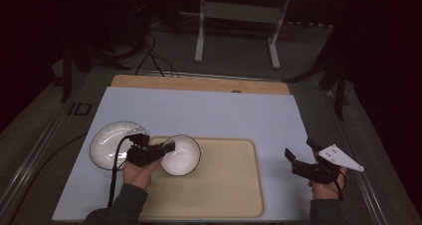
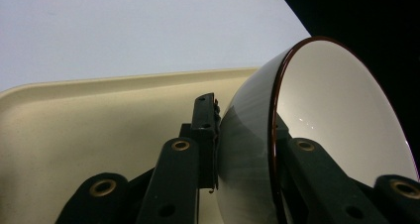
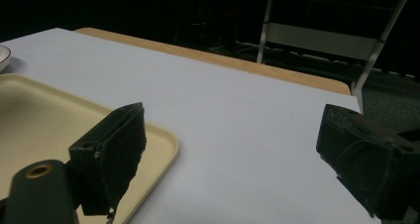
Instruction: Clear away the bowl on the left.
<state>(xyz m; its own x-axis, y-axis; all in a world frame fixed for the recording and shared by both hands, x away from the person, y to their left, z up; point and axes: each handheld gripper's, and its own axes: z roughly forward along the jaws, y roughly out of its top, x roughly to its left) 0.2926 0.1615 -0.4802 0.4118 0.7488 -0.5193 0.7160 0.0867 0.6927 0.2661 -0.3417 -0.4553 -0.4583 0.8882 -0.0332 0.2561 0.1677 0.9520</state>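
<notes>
A white bowl (image 1: 183,155) with a dark rim sits tilted over the left end of the cream tray (image 1: 224,185). My left gripper (image 1: 166,148) is shut on the bowl's rim, one jaw outside the wall and one inside. The left gripper view has the bowl (image 2: 322,115) large at the right, pinched between the black jaws above the tray (image 2: 74,120). A white plate (image 1: 112,143) lies on the table just left of the tray. My right gripper (image 1: 299,154) rests at the table's right side, jaws wide open with nothing between them (image 3: 228,149).
The pale blue table top (image 1: 209,110) has a wooden strip along its far edge. The tray's corner (image 3: 153,140) lies left of the right gripper. A white metal stand (image 1: 239,21) and cables sit on the floor beyond the table.
</notes>
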